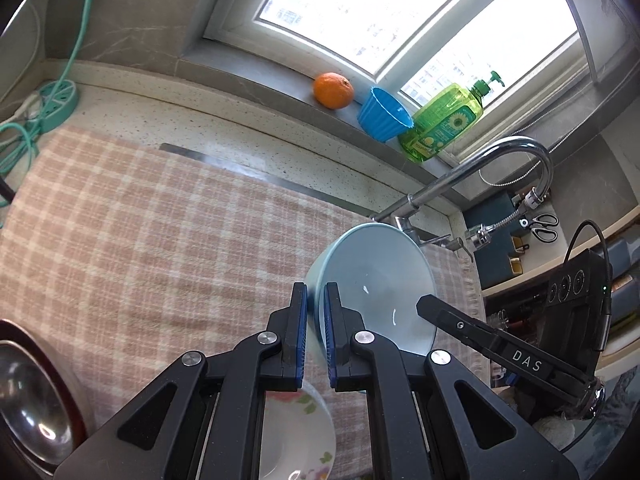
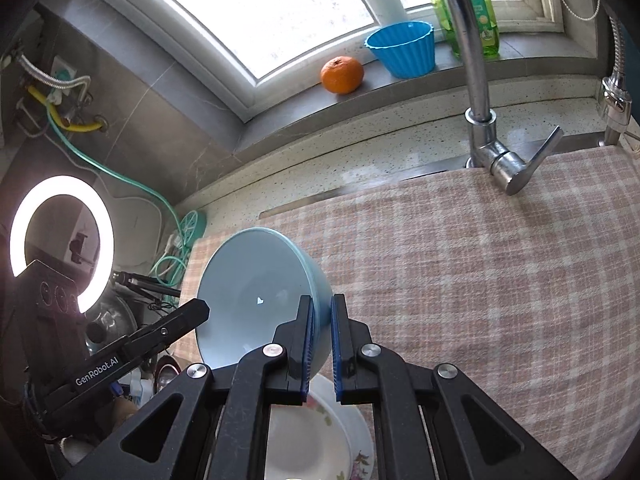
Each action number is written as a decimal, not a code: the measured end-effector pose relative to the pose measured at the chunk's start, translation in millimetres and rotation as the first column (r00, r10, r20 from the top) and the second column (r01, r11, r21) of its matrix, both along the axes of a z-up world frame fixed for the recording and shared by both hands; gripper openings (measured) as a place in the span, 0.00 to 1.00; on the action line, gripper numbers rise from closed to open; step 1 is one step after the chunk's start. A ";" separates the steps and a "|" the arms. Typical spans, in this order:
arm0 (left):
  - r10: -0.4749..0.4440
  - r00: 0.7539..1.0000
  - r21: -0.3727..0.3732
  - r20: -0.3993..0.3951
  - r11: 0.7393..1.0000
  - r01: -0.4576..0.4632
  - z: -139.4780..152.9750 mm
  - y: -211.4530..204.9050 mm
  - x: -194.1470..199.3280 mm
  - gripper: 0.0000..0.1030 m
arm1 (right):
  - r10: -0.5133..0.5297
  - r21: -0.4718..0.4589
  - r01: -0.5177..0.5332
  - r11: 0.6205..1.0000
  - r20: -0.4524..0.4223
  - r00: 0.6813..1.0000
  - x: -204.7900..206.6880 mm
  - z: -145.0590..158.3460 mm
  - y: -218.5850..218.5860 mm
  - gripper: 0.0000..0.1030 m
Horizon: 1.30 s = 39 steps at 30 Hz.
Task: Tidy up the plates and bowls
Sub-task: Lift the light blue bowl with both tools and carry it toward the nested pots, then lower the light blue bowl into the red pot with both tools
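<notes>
Left gripper [image 1: 316,300] is clamped tight on the rim of the pale blue bowl [image 1: 380,280], one blue pad outside the wall and one inside, and the right gripper [image 2: 322,312] is pinching the opposite side of that same bowl [image 2: 256,292] in just the same way. So the bowl hangs between the two, tipped up on edge with its hollow facing across from one gripper to the other, lifted clear above the checked pink cloth [image 1: 140,232] that covers the worktop. Right beneath the grippers, at the near edge of the cloth, sits a white plate with a flower pattern [image 2: 320,436], seen through the linkages in both wrist views. Off the cloth's left near corner there's a shiny steel pan with a dark red rim [image 1: 28,400]. At the far right edge of the cloth the chrome tap [image 2: 480,120] rises from the speckled worktop, its lever reaching over the cloth. Beyond that, on the window sill, an orange [image 1: 333,90], a ribbed blue cup [image 1: 384,118] and a green soap bottle [image 1: 444,120] stand in a row, cup and bottle close together.
</notes>
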<state>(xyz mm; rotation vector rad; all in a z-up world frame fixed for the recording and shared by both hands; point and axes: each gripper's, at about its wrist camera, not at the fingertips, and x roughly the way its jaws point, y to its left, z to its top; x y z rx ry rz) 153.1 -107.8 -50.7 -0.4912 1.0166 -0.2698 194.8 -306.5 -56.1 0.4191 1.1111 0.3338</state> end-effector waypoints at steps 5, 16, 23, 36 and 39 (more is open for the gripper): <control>0.041 0.999 0.002 0.002 0.999 -0.041 1.7 26.8 -22.8 0.06 | 0.045 0.005 -0.045 0.999 -0.006 0.999 -16.8 -1.0 29.7 0.07; 0.143 0.990 0.004 -0.002 0.990 -0.143 5.8 87.8 -58.7 0.06 | 0.153 -0.005 -0.153 0.988 -0.007 0.988 -43.0 3.1 96.0 0.07; 0.221 0.975 0.002 -0.006 0.975 -0.221 2.0 126.8 -84.7 0.06 | 0.237 -0.020 -0.237 0.971 -0.007 0.971 -50.8 2.7 143.5 0.07; 0.342 0.939 0.001 -0.032 0.940 -0.342 -12.3 184.4 -124.3 0.06 | 0.368 -0.059 -0.370 0.927 -0.038 0.929 -63.3 -13.1 223.3 0.07; 0.363 0.931 0.016 -0.038 0.932 -0.363 -16.7 193.5 -129.8 0.06 | 0.390 -0.071 -0.393 0.917 -0.053 0.919 -65.0 -20.2 239.7 0.07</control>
